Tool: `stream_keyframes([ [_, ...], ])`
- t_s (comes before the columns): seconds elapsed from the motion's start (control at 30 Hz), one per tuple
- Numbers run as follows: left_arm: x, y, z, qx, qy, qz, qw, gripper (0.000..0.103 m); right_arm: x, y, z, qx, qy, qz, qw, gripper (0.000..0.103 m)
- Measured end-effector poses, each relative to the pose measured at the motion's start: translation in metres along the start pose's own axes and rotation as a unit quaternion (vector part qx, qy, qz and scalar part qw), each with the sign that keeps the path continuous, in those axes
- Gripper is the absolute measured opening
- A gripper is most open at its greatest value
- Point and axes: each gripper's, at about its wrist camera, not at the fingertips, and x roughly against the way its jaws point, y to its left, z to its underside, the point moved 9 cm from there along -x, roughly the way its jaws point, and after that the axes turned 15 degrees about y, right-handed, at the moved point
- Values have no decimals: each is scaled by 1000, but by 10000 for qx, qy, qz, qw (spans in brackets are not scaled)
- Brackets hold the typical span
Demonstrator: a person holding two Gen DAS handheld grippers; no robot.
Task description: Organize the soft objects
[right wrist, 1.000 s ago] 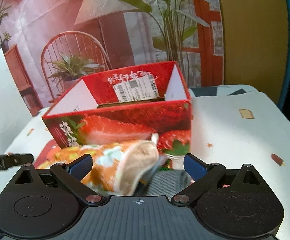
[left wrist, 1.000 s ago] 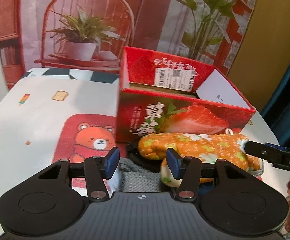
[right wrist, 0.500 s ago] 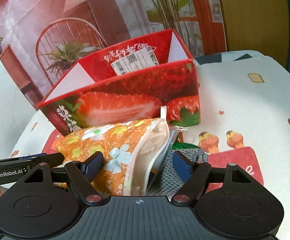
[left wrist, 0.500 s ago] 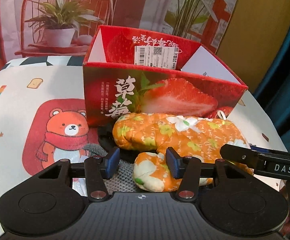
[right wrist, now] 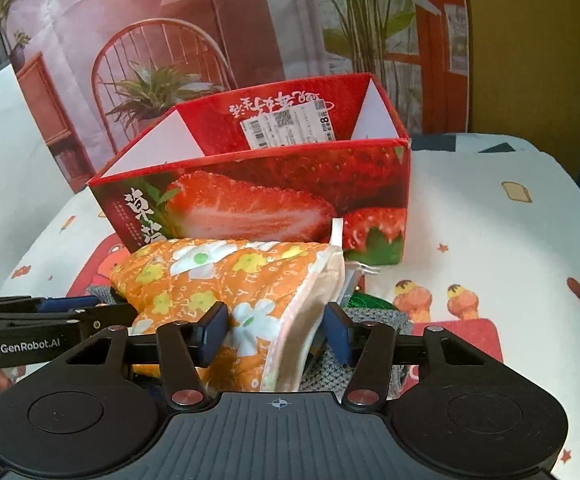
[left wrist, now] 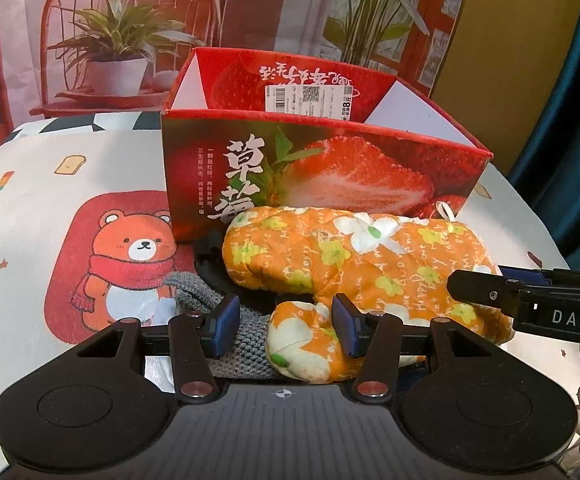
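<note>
Desk (left wrist: 30, 208) with cartoon bear cloth, printed room backdrop behind. Strawberry box (left wrist: 322, 176) stands open-topped mid-desk. Orange floral mitt (left wrist: 362, 264) lies just in front of the box on a pile with a grey knit (left wrist: 246, 344), long axis left-right along the box front. Cuff opening faces the right tool (right wrist: 274, 334), whose jaws are spread around the cuff edge, not clamped. Left tool (left wrist: 282, 330) is parted too, thumb of the mitt between its jaws. Right looks nearer for the grab. Mitt is quilted, puffy, cream lining.
</note>
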Motion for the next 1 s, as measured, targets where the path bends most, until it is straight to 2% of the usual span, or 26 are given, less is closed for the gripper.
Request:
stream_keyframes([
  [0.3,0,1,5,33,-50,11,10000,55,2,-2,5,-227,142,-115,9996,47],
  [0.47,-1,0,5,51,-85,0,10000,55,5,-7,15,-534,293,-384,9974,47],
  [0.53,-1,0,5,46,-84,-4,10000,55,5,-7,16,-576,313,-460,9968,42],
  [0.73,-1,0,6,59,-86,-5,9999,55,13,3,7,-268,135,-344,9990,34],
  [0.87,0,-1,7,33,-84,-14,10000,55,5,-3,1,-423,192,-430,9980,34],
  [1.0,-1,-1,7,63,-66,19,10000,55,-5,-11,-9,-660,261,-704,9950,34],
])
